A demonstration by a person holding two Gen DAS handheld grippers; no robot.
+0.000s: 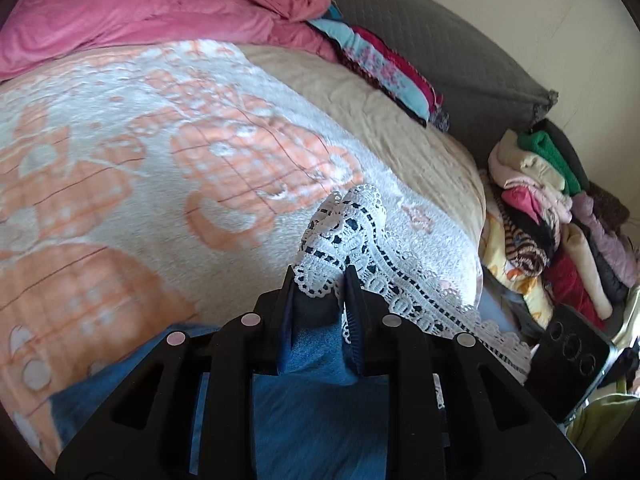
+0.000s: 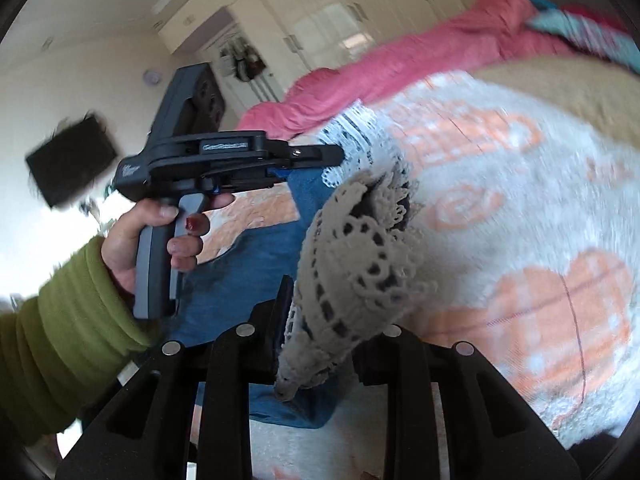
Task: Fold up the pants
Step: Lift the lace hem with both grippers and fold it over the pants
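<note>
The pants are blue denim (image 1: 316,360) with a white lace hem (image 1: 344,224). They lie on a white and orange blanket (image 1: 160,160) on the bed. My left gripper (image 1: 320,280) is shut on the lace hem of the pants and lifts it off the blanket. In the right wrist view the left gripper (image 2: 336,154) is seen from the side, held by a hand in a green sleeve (image 2: 60,320). My right gripper (image 2: 320,300) is shut on the other lace hem (image 2: 360,260), which bunches up over its fingers. The blue denim (image 2: 256,272) hangs between the two grippers.
A pink cover (image 1: 160,8) lies along the far side of the bed. Folded colourful cloths (image 1: 380,60) rest by a grey headboard (image 1: 440,40). A stack of folded clothes (image 1: 552,220) sits beside the bed at the right. Wardrobes (image 2: 340,20) stand behind.
</note>
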